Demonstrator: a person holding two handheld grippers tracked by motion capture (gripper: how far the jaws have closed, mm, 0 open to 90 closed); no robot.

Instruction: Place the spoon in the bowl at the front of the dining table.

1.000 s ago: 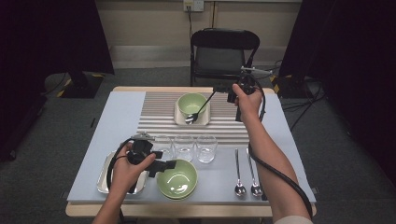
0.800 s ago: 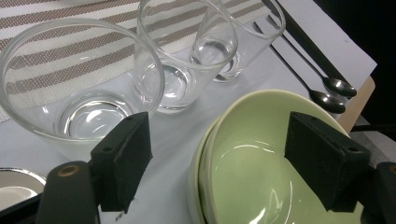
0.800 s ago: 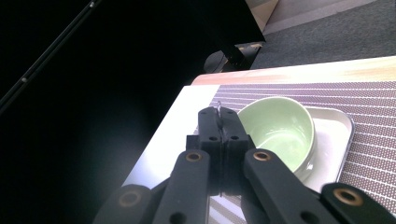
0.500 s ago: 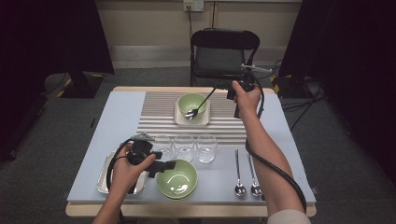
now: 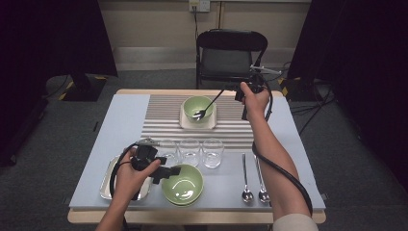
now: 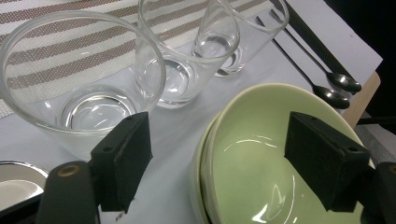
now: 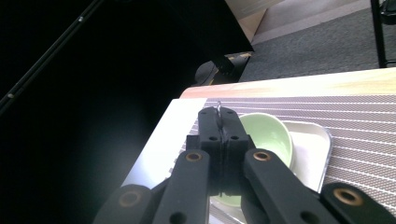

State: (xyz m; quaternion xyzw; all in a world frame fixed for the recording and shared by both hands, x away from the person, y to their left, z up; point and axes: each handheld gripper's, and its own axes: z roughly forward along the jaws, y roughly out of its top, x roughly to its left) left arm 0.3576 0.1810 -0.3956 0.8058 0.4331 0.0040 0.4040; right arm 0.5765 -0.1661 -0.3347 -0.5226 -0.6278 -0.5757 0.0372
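Spoon (image 5: 206,107) bowl-end down in the far green bowl (image 5: 195,105) on its white dish (image 5: 184,122) | right gripper (image 5: 239,91) clamped tight on the handle, placing not finished | left gripper (image 6: 224,154) gaping wide over the near bowl stack (image 5: 182,184), nothing gripped | two spoons (image 5: 254,193) waiting on the tabletop (image 5: 120,120).

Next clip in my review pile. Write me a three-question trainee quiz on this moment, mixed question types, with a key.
1. True or false: the right tongs are shut on the spoon whose bowl sits in the far green bowl.
2. How many empty glasses stand in the row? A) two B) three C) four
3. Fill in: the open left tongs hover over the near green ____.

Key: 1 true; 2 B; 3 bowl.
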